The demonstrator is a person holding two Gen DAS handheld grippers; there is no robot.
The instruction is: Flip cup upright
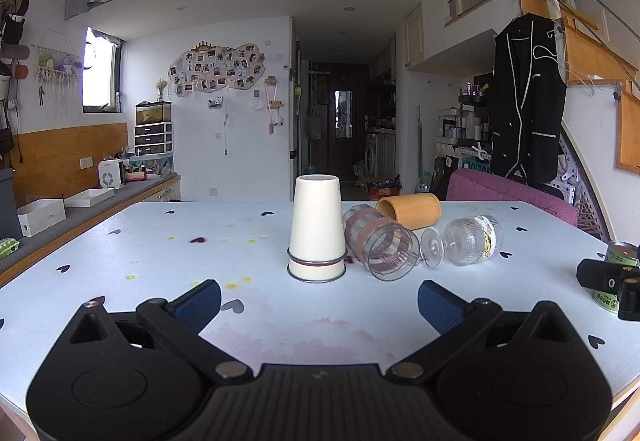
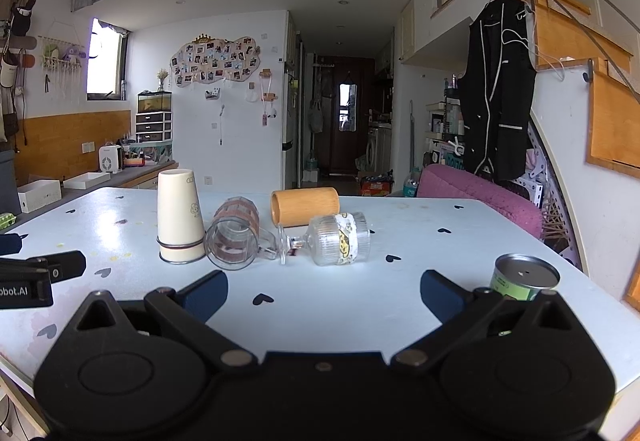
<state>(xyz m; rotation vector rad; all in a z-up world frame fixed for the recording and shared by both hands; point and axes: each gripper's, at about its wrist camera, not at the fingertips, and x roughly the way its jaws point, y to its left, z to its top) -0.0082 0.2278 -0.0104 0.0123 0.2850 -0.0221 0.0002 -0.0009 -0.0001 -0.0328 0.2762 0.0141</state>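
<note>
A white paper cup (image 1: 317, 228) stands upside down on the table, also in the right wrist view (image 2: 179, 218). Beside it lie a clear glass mug with brown bands (image 1: 380, 246) (image 2: 234, 233), a wooden cup (image 1: 410, 210) (image 2: 305, 206) and a ribbed stemmed glass (image 1: 468, 241) (image 2: 334, 239), all on their sides. My left gripper (image 1: 319, 305) is open and empty, a short way in front of the white cup. My right gripper (image 2: 324, 293) is open and empty, in front of the stemmed glass.
The pale blue table (image 1: 160, 281) has heart marks and stains. A green tin can (image 2: 522, 279) stands near my right gripper's right finger, also in the left wrist view (image 1: 616, 273). A pink chair (image 2: 480, 193) is behind the table, a counter with boxes (image 1: 60, 209) on the left.
</note>
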